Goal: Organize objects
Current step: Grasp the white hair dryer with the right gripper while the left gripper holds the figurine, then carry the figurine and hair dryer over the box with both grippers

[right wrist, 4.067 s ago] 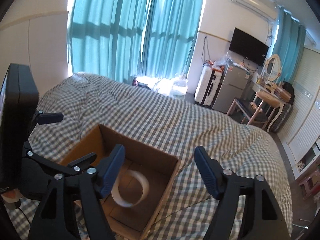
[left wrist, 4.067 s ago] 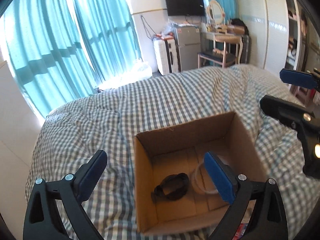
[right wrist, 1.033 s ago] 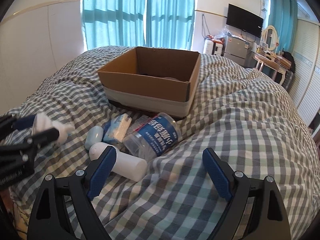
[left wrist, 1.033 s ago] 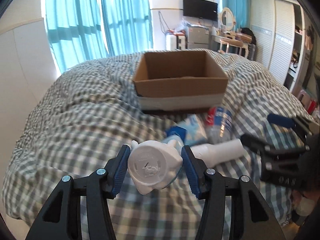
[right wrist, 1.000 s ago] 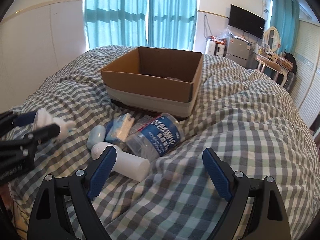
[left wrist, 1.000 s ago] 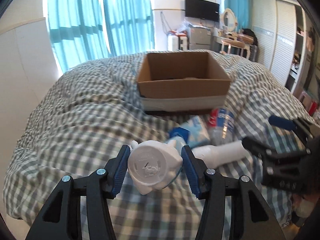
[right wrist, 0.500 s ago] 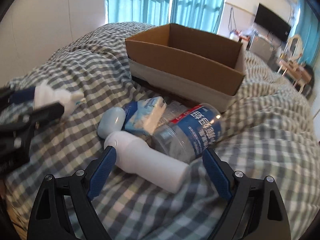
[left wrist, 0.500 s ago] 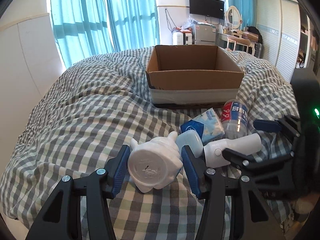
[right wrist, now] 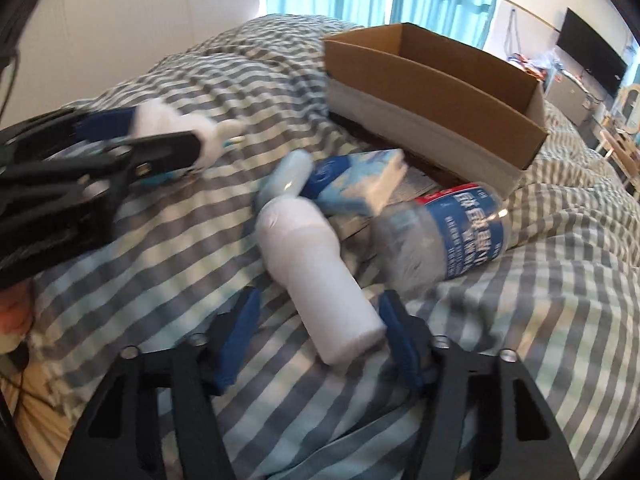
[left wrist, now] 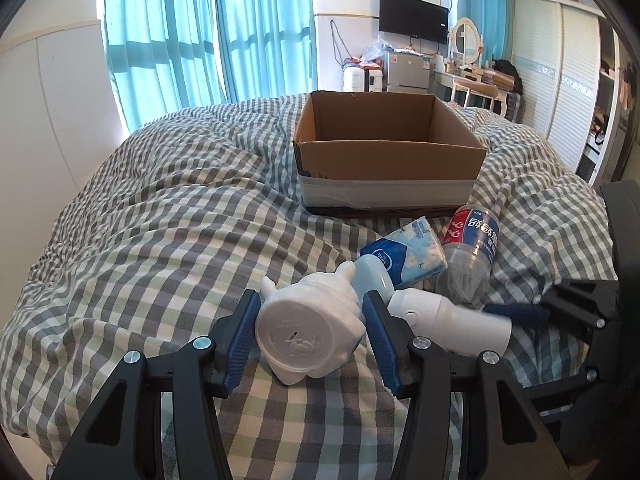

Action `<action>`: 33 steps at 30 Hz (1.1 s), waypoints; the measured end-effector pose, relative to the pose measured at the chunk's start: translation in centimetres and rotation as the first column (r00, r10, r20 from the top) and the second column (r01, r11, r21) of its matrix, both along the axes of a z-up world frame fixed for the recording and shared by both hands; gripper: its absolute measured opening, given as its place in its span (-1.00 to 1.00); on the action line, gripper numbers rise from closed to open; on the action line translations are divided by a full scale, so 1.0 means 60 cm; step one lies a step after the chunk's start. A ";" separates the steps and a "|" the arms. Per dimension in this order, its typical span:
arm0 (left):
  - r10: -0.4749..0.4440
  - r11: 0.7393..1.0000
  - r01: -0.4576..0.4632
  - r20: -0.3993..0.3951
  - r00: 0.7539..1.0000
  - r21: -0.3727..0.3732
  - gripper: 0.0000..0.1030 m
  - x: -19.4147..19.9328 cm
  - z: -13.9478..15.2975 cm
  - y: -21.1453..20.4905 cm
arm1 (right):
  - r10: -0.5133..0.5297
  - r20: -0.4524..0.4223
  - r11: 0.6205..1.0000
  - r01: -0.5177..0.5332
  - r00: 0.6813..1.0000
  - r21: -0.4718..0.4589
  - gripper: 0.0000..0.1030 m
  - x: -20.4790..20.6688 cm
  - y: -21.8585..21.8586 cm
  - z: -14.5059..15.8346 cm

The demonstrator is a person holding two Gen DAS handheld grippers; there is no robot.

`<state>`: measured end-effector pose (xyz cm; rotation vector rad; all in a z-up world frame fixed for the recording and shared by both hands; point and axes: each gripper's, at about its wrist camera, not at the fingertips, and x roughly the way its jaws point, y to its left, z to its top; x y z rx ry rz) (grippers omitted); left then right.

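Checked bedspread [left wrist: 160,240] everywhere under both my grippers, teal curtains [left wrist: 208,40] behind, TV [left wrist: 413,17] on far wall. Cardboard box [left wrist: 388,176] sits on the bed straight ahead of my left jaws, open top, pale tape band round its base; inside not visible from here.

Left gripper [left wrist: 310,330]: jaws clenched on a white figurine [left wrist: 308,332], base facing the camera, ears pointing away from me, blue pads pressing both sides. In the right wrist view the same gripper [right wrist: 132,136] shows far left with the figurine [right wrist: 160,120] sticking out, blurred.

Right gripper [right wrist: 316,330]: jaws spread wide, straddling the near end of a white bottle [right wrist: 316,276] that lies on the bed between them; right pad looks just at its bottom edge, left pad apart from it. Contact unclear, frame is motion blurred. From the left view that bottle [left wrist: 448,320] lies just right of my left jaws.

Beyond the white bottle, toward the box: a pale blue bottle [right wrist: 286,178], a blue-and-white tissue pack [right wrist: 360,188] leaning on it, and a clear plastic water bottle [right wrist: 444,236] with blue label on its side, touching the pack. All clustered close, just in front of the box.
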<state>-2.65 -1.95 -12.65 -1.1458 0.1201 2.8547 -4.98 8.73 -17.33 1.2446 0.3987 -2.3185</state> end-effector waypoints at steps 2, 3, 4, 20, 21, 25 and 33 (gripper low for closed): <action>-0.001 1.000 0.001 -0.001 1.000 -0.005 0.05 0.000 -0.001 0.000 | 0.002 -0.003 1.000 -0.002 1.000 0.001 -0.10 0.000 -0.007 0.000; -0.001 1.000 0.001 -0.001 1.000 -0.007 0.05 -0.001 -0.002 0.000 | 0.002 0.003 1.000 -0.002 1.000 -0.008 -0.10 -0.001 -0.008 0.001; -0.001 1.000 0.001 -0.001 1.000 -0.007 0.05 -0.001 -0.003 -0.001 | 0.004 0.010 1.000 -0.003 1.000 -0.024 -0.10 -0.005 -0.011 0.000; 0.009 1.000 -0.009 -0.028 1.000 0.006 0.05 0.009 -0.002 0.001 | -0.107 -0.034 0.988 0.103 0.994 -0.113 -0.16 -0.013 0.004 0.021; 0.008 1.000 -0.008 -0.031 0.999 0.000 0.05 0.011 -0.001 0.003 | -0.121 -0.053 0.987 0.114 0.991 -0.116 -0.16 -0.010 0.009 0.030; 0.007 1.000 -0.007 -0.054 0.999 -0.008 0.05 0.019 0.010 0.012 | -0.154 -0.096 0.982 0.141 0.983 -0.129 -0.16 -0.012 0.020 0.055; -0.010 0.999 0.013 -0.099 0.995 0.030 0.05 0.018 0.047 0.026 | -0.186 -0.178 0.968 0.149 0.966 -0.203 -0.16 0.000 0.043 0.120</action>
